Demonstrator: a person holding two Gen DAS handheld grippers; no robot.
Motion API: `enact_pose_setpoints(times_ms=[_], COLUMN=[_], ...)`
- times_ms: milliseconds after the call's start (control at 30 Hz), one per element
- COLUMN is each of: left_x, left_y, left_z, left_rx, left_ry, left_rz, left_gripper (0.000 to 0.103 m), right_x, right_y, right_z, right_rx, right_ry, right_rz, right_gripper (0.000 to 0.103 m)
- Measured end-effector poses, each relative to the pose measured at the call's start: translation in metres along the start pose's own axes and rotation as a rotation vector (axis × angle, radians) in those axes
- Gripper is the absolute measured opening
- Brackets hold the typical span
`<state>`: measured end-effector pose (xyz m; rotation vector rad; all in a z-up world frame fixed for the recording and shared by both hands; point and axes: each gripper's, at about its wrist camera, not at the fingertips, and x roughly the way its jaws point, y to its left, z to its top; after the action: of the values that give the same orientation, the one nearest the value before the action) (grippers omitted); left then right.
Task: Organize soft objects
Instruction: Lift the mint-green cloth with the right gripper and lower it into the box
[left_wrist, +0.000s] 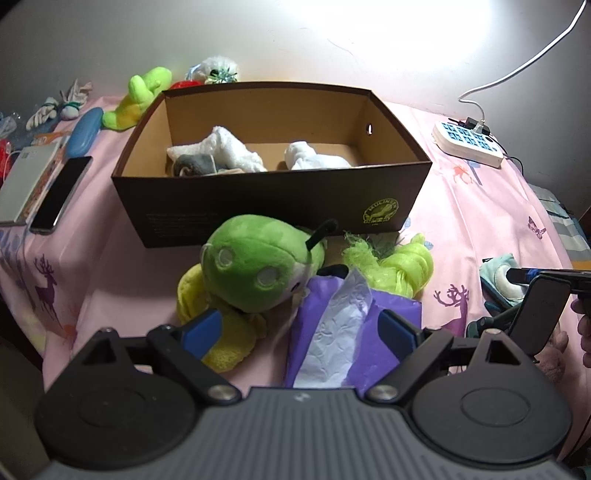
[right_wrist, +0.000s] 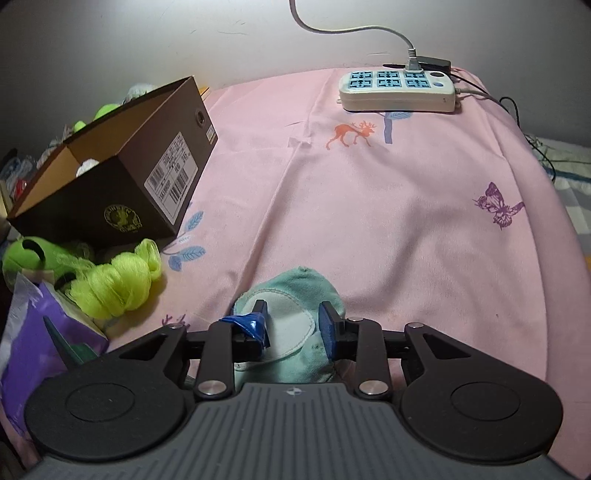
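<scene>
A brown cardboard box stands open on the pink sheet with white towels inside; it also shows in the right wrist view. In front of it lie a green plush toy, a yellow-green yarn bundle and a purple tissue pack. My left gripper is open over the tissue pack. My right gripper has its jaws around a mint-green soft toy, which also shows in the left wrist view. I cannot tell if the pads press it.
A white power strip with a cable lies at the far right. A phone, a book and a blue case lie left of the box. Another green plush and small soft items sit behind the box.
</scene>
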<state>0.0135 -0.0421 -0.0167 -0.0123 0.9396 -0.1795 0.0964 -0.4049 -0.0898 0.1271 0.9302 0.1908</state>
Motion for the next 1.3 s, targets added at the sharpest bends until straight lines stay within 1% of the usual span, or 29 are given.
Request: enact_pose_setpoints(times_ms=[67,167,300,433,500,567,633,733,767,867,967,1033,1167,1300], left_x=[0.002,0.003,0.005,0.008,0.009,0.009,0.007,0.006,0.005,0.005,0.008,0.01,0.012,0.011], left_y=[0.003,0.005,0.013,0.017,0.017,0.014,0.009,0.004,0.003,0.002,0.002,0.002,-0.001,0.0], left_z=[0.003,0.007,0.01,0.012,0.013,0.013,0.013,0.012,0.012,0.011,0.011,0.011,0.01,0.01], left_rx=[0.015,0.039,0.052,0.05,0.05,0.059,0.073,0.09,0.094,0.096,0.089,0.087,0.091,0.093], left_ry=[-0.003,-0.008,-0.007,0.002,0.006,0.005,0.0,-0.004,-0.005,-0.006,0.001,0.005,0.006,-0.003], left_rz=[-0.018,-0.036,-0.047,-0.05,-0.055,-0.06,-0.065,-0.067,-0.066,-0.064,-0.067,-0.072,-0.087,-0.099], left_gripper=[0.091,0.091,0.091,0.091,0.091,0.091,0.091,0.091,0.091,0.091,0.091,0.091,0.091,0.091], right_x=[-0.002,-0.01,-0.024,-0.025,-0.023,-0.021,-0.021,-0.029,-0.034,-0.049,-0.065,-0.077,-0.096,-0.106], right_y=[-0.004,-0.011,-0.017,-0.013,-0.014,-0.019,-0.023,-0.02,-0.019,-0.025,-0.03,-0.032,-0.03,-0.008], right_z=[0.0,0.002,-0.006,-0.019,-0.023,-0.026,-0.026,-0.025,-0.025,-0.024,-0.019,-0.012,0.012,0.056], right_rx=[0.01,0.063,0.123,0.11,0.123,0.179,0.238,0.26,0.275,0.342,0.404,0.45,0.535,0.524], right_ry=[0.019,0.038,0.028,0.027,0.011,-0.009,-0.014,-0.045,-0.067,-0.126,-0.174,-0.205,-0.272,-0.315], right_rz=[-0.001,0.009,0.022,-0.005,-0.008,0.001,0.005,-0.02,-0.028,-0.012,0.021,0.061,0.191,0.325], right_gripper=[0.013,0.014,0.015,0.015,0.016,0.016,0.012,0.001,0.0,0.0,0.0,0.0,0.0,0.0])
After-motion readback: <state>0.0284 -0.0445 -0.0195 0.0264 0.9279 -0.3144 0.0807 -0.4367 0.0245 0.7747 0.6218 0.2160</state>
